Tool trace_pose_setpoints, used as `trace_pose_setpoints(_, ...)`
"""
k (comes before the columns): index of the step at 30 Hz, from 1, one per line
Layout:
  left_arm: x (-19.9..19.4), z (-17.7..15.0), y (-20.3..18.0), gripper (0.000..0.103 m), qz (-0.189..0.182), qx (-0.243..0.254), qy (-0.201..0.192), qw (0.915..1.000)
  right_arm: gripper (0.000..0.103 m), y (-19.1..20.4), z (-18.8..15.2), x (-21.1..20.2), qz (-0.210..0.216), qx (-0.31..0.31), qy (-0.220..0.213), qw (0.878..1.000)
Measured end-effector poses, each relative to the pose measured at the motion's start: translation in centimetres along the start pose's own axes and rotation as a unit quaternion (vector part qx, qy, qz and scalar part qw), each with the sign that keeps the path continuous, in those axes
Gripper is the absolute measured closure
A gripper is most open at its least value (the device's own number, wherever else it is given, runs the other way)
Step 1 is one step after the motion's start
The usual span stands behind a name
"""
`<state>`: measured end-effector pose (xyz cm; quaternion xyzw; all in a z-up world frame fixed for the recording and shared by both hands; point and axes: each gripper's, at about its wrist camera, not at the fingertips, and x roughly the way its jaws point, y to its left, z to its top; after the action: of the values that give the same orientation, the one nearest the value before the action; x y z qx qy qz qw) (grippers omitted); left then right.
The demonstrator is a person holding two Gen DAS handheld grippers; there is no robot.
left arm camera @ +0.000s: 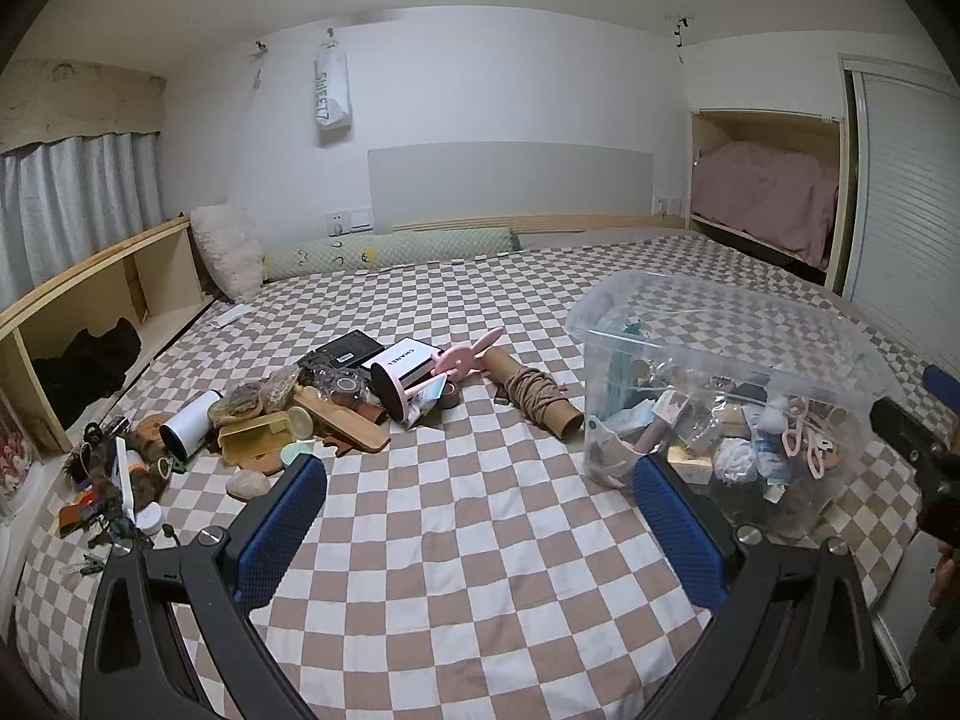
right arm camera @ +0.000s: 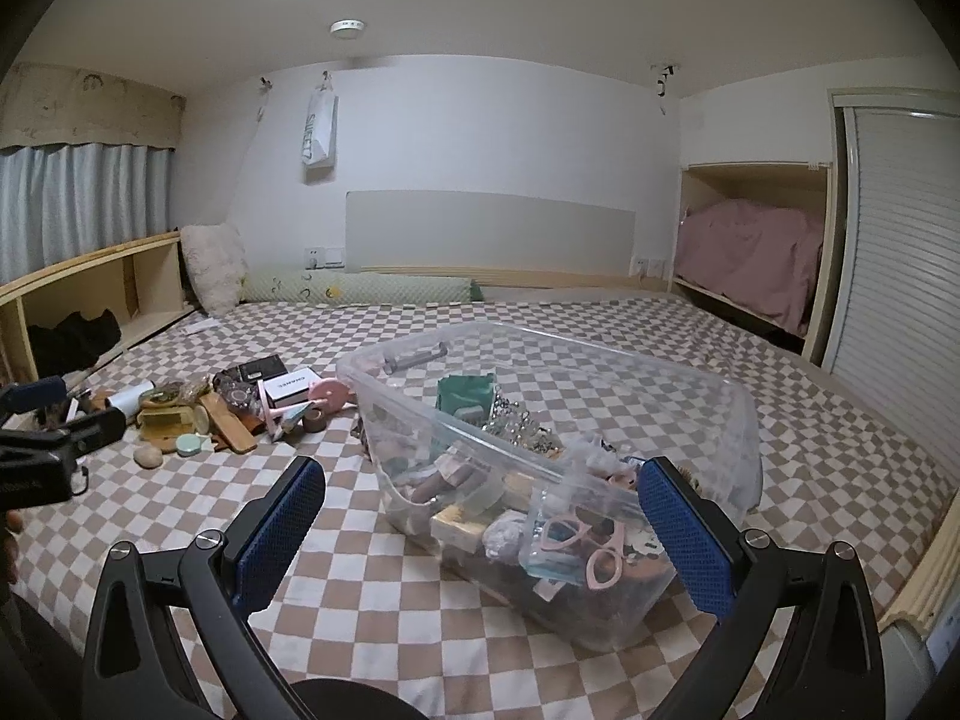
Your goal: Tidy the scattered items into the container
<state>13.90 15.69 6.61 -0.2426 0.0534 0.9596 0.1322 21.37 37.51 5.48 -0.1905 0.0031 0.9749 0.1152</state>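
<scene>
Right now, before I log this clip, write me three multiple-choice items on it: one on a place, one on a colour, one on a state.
1. Where does the pile of loose items lie relative to the clear container, seen from the left wrist camera?
A. to its left
B. inside it
C. behind it

2. What colour are the pads on the gripper fingers?
A. red
B. blue
C. green

3. How does the left gripper stand?
A. shut on a tube
B. shut on nothing
C. open, holding nothing

Answers: 1 A, the pile sits on the checkered bedspread left of the bin. 2 B, the pads are blue in both views. 3 C, only bedspread shows between its spread fingers.
</scene>
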Motion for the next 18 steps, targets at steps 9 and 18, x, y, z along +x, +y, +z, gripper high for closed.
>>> trace_pose_setpoints(9,-0.7,-0.9,0.1,0.0,-0.001,-0.005,-0.004,1.0,0.0,0.4,-0.6,0.3,-0.003,-0.007,0.009,1.0)
trace_pose_setpoints(18,-1.0,-1.1,0.2,0.0,-0.005,-0.01,-0.01,0.9999,0.0,0.1,-1.0,0.7,-0.003,-0.003,0.017,1.0)
